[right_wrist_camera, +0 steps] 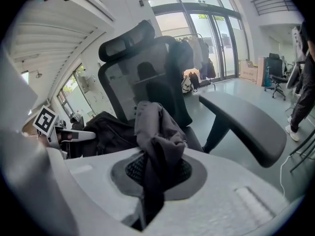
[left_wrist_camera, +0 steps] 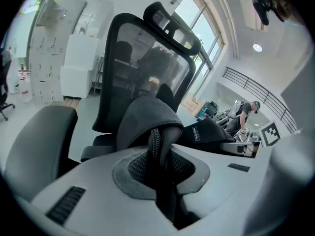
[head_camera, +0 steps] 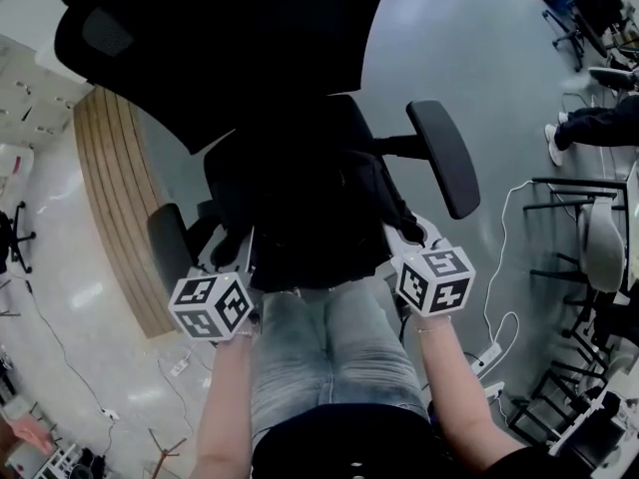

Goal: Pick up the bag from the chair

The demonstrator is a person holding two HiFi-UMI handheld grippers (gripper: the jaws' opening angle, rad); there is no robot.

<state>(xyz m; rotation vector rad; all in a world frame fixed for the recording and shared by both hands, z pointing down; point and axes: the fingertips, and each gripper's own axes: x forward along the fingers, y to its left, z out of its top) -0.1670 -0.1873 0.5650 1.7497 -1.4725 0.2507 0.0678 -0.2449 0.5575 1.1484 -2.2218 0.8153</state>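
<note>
A black bag [head_camera: 305, 223] lies on the seat of a black office chair [head_camera: 220, 48]. My left gripper [head_camera: 243, 257] is at the bag's near left side and my right gripper [head_camera: 404, 236] at its near right side. In the left gripper view the left gripper [left_wrist_camera: 160, 149] is shut on a dark fold of the bag [left_wrist_camera: 147, 117] with a ribbed cord. In the right gripper view the right gripper [right_wrist_camera: 157, 163] is shut on a bunched grey-black fold of the bag [right_wrist_camera: 156, 127]. The bag's body [right_wrist_camera: 106, 129] stretches between the two grippers.
The chair's armrests [head_camera: 444, 158] [head_camera: 168, 242] flank the bag, and its mesh backrest [left_wrist_camera: 142, 63] rises behind. A curved wooden edge [head_camera: 110, 198] lies to the left. A power strip with a white cable [head_camera: 489, 352], other chairs [head_camera: 599, 247] and a person's legs [head_camera: 594, 126] are at the right.
</note>
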